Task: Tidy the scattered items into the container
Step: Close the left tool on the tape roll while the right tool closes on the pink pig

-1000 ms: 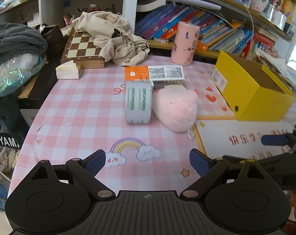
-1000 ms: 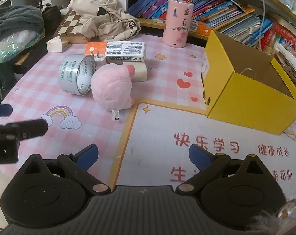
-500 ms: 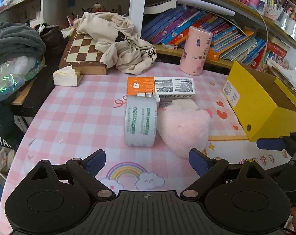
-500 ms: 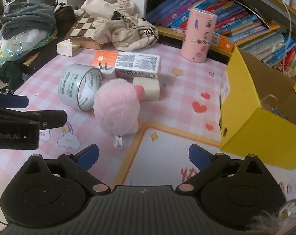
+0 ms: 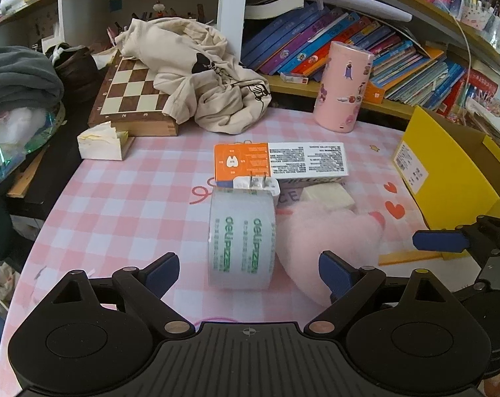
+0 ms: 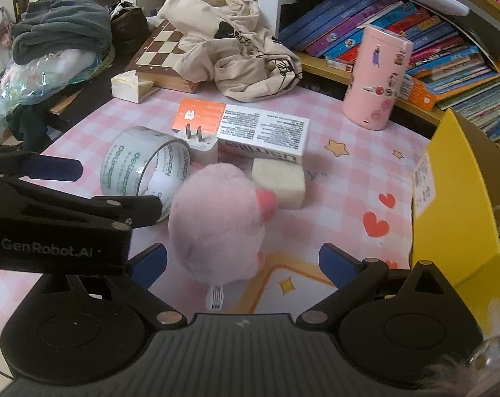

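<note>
Both tongs are spread wide and carry nothing: the left tongs [image 5: 248, 269] frame the tape [image 5: 241, 238], the right tongs [image 6: 243, 263] frame the plush [image 6: 216, 221]. This looks like the approach before the first grasps. Next, each likely needs to ease forward and close. The tape is a glossy clear roll standing on edge; the plush is soft, round, pink fuzz touching it, mid-tabletop. The yellow cardboard box [image 6: 455, 205] stands open at the tabletop's right edge.
</note>
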`<state>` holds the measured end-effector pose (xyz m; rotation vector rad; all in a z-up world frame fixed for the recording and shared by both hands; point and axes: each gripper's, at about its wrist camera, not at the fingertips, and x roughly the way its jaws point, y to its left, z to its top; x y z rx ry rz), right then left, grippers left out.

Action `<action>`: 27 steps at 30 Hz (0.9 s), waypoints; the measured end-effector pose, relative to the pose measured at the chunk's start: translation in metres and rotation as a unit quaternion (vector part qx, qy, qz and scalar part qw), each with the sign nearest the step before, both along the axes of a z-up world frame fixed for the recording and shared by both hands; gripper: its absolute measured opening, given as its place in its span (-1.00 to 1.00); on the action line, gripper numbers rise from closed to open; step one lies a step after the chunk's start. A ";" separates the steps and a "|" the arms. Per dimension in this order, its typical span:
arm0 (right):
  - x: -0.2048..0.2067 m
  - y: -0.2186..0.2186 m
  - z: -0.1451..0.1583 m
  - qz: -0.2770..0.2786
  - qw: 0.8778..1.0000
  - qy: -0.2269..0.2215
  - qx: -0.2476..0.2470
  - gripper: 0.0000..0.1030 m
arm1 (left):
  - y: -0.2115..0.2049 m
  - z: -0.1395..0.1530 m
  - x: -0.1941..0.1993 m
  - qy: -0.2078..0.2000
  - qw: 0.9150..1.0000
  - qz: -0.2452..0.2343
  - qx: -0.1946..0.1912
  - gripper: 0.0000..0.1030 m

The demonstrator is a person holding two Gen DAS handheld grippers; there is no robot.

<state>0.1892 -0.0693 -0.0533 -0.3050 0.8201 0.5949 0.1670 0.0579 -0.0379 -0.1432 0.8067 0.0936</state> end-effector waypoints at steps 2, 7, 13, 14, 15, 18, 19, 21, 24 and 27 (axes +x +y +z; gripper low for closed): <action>0.005 0.003 -0.002 0.001 1.000 0.002 0.000 0.95 | 0.002 -0.002 0.006 0.001 1.000 0.001 0.000 0.80; 0.016 0.005 -0.006 0.004 1.000 0.014 0.007 0.88 | 0.006 -0.007 0.017 0.005 1.000 0.004 -0.002 0.79; 0.021 0.004 -0.011 0.007 0.999 0.035 0.023 0.75 | 0.011 -0.014 0.025 0.016 1.000 0.010 -0.012 0.66; 0.021 0.004 -0.011 0.007 0.999 0.037 0.025 0.74 | 0.012 -0.015 0.026 0.017 1.000 0.011 -0.013 0.65; 0.021 0.004 -0.011 0.007 0.999 0.038 0.026 0.74 | 0.013 -0.016 0.027 0.018 1.000 0.011 -0.014 0.65; 0.022 0.005 -0.013 0.007 0.999 0.041 0.028 0.74 | 0.014 -0.018 0.029 0.019 1.000 0.012 -0.014 0.65; 0.022 0.005 -0.013 0.007 0.999 0.042 0.028 0.73 | 0.014 -0.019 0.029 0.020 1.000 0.012 -0.014 0.64; 0.023 0.006 -0.014 0.009 0.999 0.045 0.029 0.68 | 0.015 -0.021 0.030 0.021 1.000 0.012 -0.015 0.57; 0.023 0.007 -0.015 0.016 0.998 0.054 0.034 0.44 | 0.018 -0.025 0.032 0.028 0.999 0.015 -0.017 0.30; 0.022 0.008 -0.016 0.024 0.997 0.065 0.042 0.18 | 0.021 -0.027 0.029 0.024 0.999 0.020 -0.027 -0.09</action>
